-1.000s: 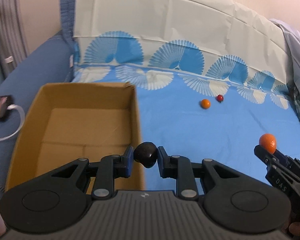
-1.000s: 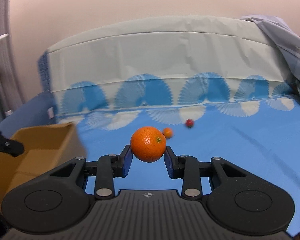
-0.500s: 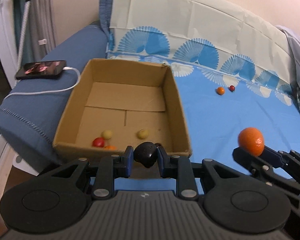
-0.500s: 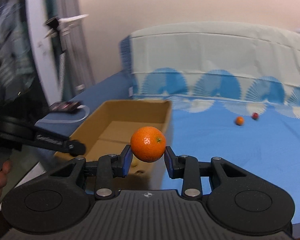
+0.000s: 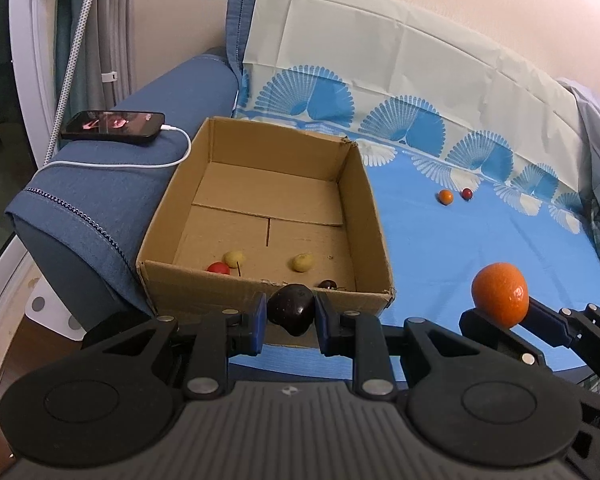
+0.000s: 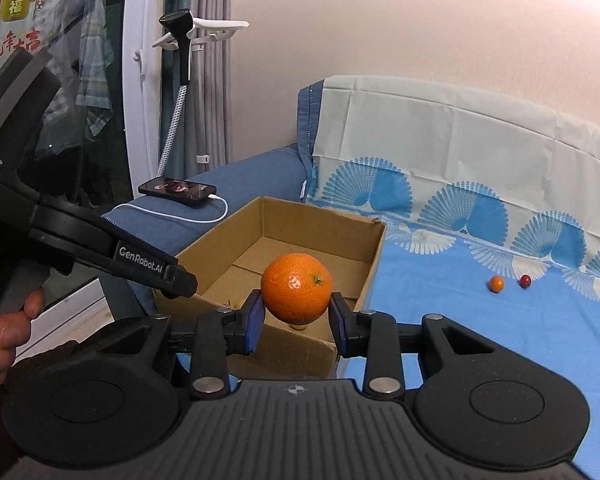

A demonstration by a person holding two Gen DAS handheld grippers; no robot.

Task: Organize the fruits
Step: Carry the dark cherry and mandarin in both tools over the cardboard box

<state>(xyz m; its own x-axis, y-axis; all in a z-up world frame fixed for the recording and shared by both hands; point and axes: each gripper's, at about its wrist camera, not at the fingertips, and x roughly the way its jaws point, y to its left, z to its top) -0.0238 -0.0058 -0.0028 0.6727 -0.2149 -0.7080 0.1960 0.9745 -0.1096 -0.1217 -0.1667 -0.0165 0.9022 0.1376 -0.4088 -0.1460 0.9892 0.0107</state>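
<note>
Left gripper (image 5: 291, 323) fingers are clamped on a dark plum (image 5: 291, 309) just short of the cardboard box (image 5: 370, 216)'s near wall; right gripper (image 6: 296, 322) fingers pinch a mandarin (image 6: 296, 289) there too. Carry each past the rim and lower before releasing, clear of the fruit already inside.

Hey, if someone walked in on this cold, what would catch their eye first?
Probably the big orange clamped in the right hand-held gripper, just in front of the cardboard box. Next, the dark fruit pinched in the left hand-held gripper at the box's near wall, with a few small fruits already inside.
</note>
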